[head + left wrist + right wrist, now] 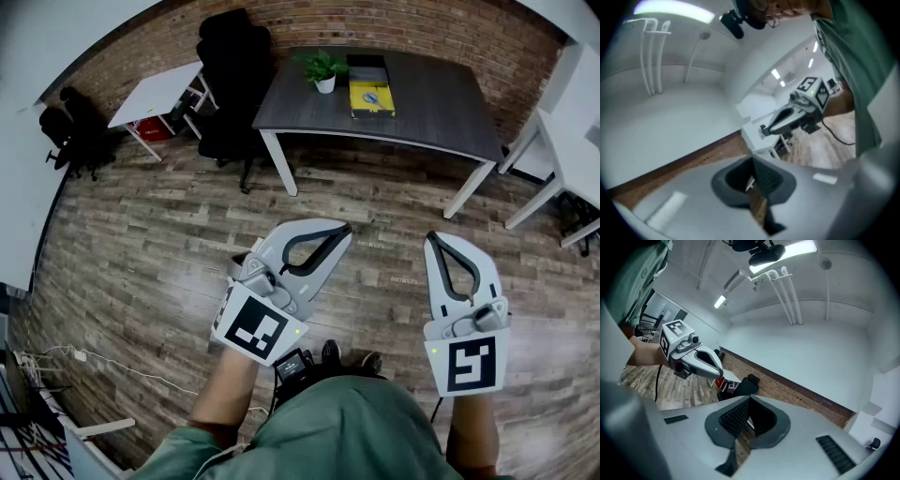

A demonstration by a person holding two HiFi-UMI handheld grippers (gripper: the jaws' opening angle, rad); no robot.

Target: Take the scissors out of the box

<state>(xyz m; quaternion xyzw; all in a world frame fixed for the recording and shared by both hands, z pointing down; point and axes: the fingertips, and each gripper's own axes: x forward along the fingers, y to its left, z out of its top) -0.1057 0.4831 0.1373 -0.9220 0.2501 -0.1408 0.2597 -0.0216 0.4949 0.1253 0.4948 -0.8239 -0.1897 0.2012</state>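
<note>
A yellow box [371,97] lies on the dark table [431,103] far ahead of me, beside a small potted plant [323,71]. Something bluish shows on the box, but I cannot make out scissors at this distance. My left gripper [343,230] and right gripper [435,238] are held level over the wooden floor, well short of the table. Both are shut with nothing between the tips. In the left gripper view the jaws [752,160] meet, with the right gripper [797,110] beyond them. The right gripper view shows its jaws [749,399] closed and the left gripper [693,360] off to the side.
Black office chairs [230,75] stand left of the dark table. A white table [155,96] is at the back left and more white tables [572,150] at the right. Cables [66,361] lie on the floor at the lower left.
</note>
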